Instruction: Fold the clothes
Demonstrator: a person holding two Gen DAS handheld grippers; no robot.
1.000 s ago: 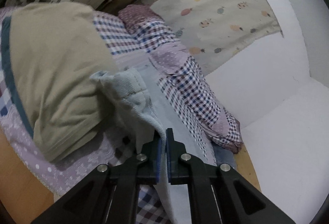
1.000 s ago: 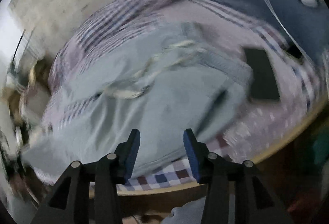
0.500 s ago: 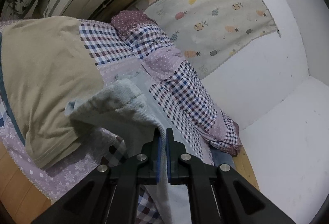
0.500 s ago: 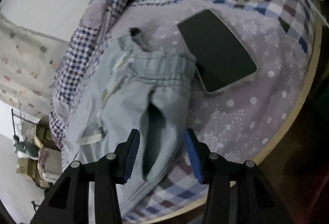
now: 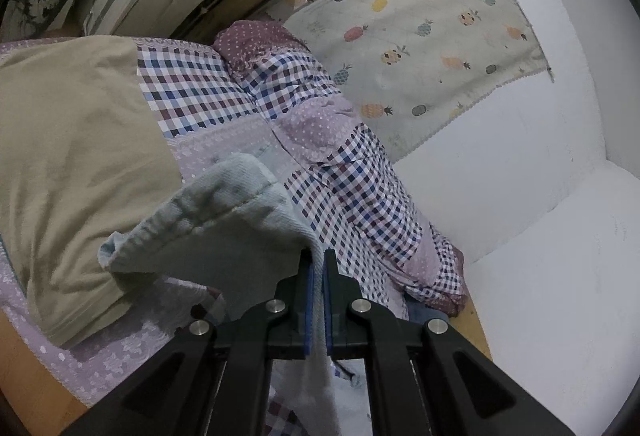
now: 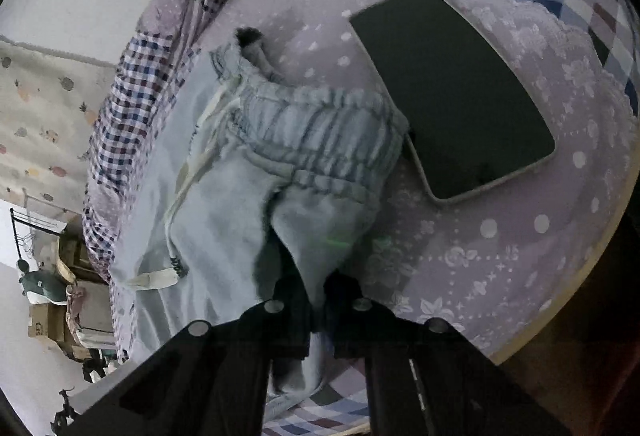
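The right gripper (image 6: 317,296), open above the light blue trousers (image 6: 224,220) a second ago, is now lower and clamped on the cloth just below the waistband (image 6: 312,140). The left gripper (image 5: 316,276) sits higher than before, and the trouser hem (image 5: 224,212) it holds is raised further off the bedsheet (image 5: 132,340).

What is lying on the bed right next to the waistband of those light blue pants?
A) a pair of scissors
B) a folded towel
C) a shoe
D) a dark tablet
D: in the right wrist view a flat dark tablet lies on the purple bedspread, its corner right at the gathered waistband of the pants.
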